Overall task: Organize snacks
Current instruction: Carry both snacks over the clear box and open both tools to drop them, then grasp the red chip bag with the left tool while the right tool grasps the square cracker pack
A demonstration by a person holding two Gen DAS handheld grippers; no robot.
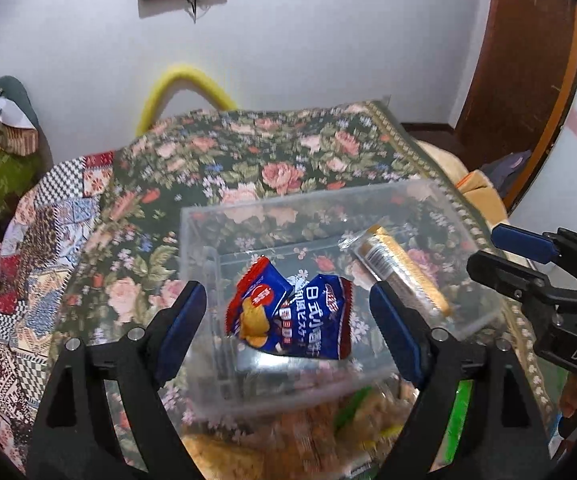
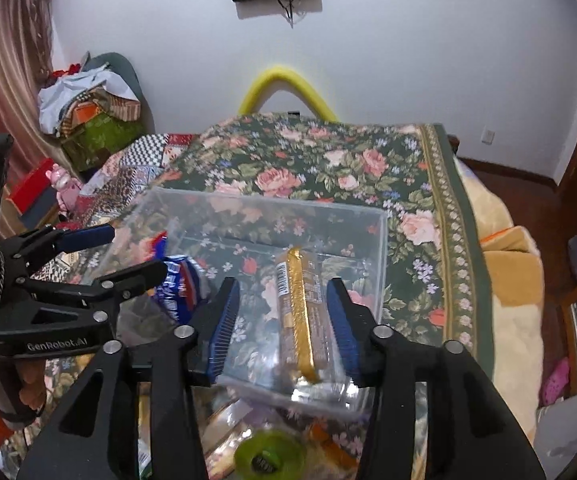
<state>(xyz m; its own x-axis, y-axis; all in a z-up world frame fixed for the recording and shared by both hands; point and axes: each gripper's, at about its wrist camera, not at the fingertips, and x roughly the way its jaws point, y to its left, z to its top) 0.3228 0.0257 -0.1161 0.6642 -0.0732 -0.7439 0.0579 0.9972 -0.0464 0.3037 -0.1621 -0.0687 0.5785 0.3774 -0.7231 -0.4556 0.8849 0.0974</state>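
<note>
A clear plastic box (image 1: 272, 208) stands on the flowered tablecloth; it also shows in the right wrist view (image 2: 380, 240). Inside lie a blue and red biscuit packet (image 1: 292, 320) and a gold-wrapped biscuit roll (image 1: 404, 272). My left gripper (image 1: 288, 320) is open above the box, its fingers either side of the blue packet without touching it. My right gripper (image 2: 284, 320) is open, its fingers either side of the gold roll (image 2: 296, 312). The blue packet (image 2: 180, 284) shows to the left there. Each gripper also shows in the other's view.
Loose snack packets (image 1: 328, 432) lie blurred in front of the box, with a green round one (image 2: 268, 456). The flowered tablecloth (image 2: 328, 160) stretches behind. A yellow foam tube (image 2: 284, 84) arches at the wall. Clutter and boxes (image 2: 88, 120) sit far left.
</note>
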